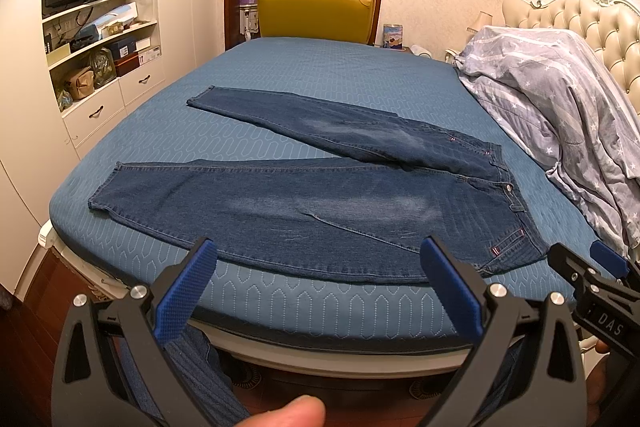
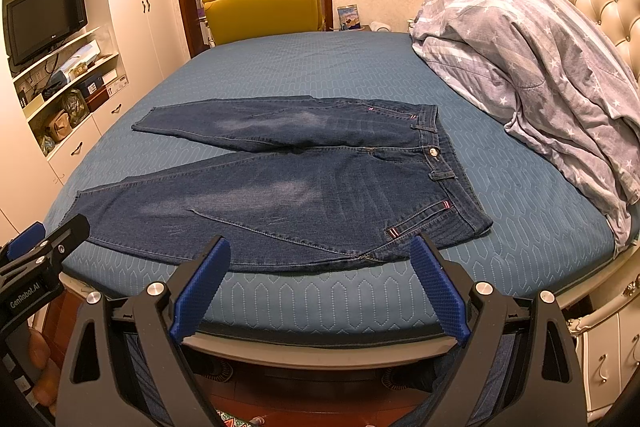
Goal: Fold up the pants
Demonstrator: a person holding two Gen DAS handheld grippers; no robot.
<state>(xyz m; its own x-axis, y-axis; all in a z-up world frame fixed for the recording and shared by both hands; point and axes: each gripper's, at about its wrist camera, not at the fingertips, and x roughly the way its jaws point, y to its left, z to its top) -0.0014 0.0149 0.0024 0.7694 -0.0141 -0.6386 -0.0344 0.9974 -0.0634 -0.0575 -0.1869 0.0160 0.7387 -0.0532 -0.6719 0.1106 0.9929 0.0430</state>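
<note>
Left wrist view shows us the jeans (image 1: 320, 203) spread flat on the bed (image 1: 340, 79), both grippers' jaws apart and empty; we judge the denim heavy, limp, unslippery, best pinched at hem and waistband.

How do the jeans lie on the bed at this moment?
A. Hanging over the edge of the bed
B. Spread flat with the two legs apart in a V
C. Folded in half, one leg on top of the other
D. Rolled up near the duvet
B: the jeans lie flat on the bed, with both legs spread apart and neither gripper touching them.
</note>
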